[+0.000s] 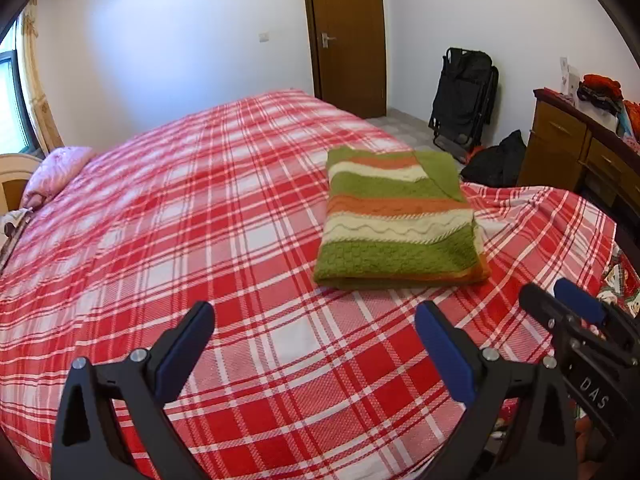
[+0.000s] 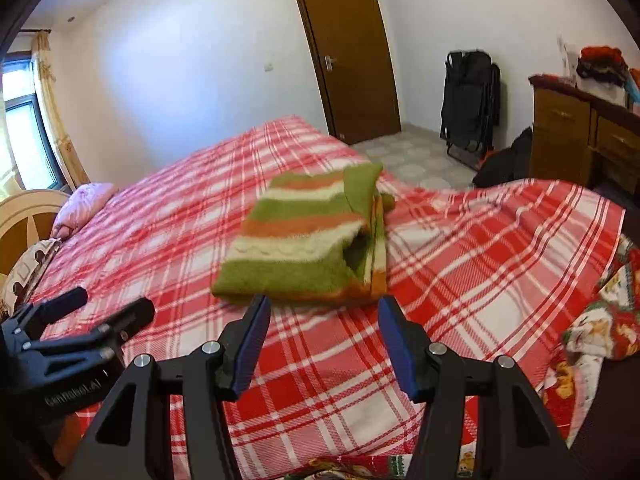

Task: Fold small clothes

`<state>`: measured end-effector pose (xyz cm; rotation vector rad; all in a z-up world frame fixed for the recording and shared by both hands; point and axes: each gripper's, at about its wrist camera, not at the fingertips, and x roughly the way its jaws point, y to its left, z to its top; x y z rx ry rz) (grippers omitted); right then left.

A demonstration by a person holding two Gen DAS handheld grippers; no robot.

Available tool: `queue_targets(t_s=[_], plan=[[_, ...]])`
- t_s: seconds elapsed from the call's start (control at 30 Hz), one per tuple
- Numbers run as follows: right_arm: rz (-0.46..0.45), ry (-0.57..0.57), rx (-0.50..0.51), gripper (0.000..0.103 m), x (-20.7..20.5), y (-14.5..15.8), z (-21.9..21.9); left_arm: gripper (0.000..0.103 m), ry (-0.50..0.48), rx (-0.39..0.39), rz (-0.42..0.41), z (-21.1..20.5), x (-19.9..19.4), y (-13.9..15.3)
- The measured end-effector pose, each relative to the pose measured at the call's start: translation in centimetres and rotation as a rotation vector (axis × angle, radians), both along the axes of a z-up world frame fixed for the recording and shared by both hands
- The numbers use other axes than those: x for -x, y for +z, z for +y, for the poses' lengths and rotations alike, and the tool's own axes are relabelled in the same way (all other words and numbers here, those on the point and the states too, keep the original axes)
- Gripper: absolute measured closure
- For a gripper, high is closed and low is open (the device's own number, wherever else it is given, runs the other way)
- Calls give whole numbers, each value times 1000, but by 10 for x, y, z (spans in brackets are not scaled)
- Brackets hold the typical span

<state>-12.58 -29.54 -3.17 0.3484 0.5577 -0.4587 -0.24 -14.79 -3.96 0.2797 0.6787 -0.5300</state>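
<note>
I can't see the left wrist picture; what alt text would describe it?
A folded green, orange and cream striped knitted sweater lies on a bed's red and white plaid cover. In the foreground, the left tool hangs open and empty above the cover, with the right tool at the right edge.

We read "DAS" in white letters on the black body of the right gripper. The left gripper bears "GenRobot.AI", blurred.

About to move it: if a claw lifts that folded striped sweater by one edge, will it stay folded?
Probably not. The folded striped sweater is thick, soft knit in loose layers, so it would likely sag and unfold. Its textured knit should grip well, not slip.
</note>
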Motion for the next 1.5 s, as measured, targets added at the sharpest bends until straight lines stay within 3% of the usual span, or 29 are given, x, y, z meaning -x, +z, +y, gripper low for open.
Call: queue_targets(t_s=[0.27,0.67,1.5], plan=[[-97,-9,61,46,17,37,13,1,5,44,-84,11,20,25],[-192,-53,100,46,38,64,17,0,18,117,-207,23,42,57],[-208,-53,127,45,41,69,23,0,4,132,-209,23,47,62]])
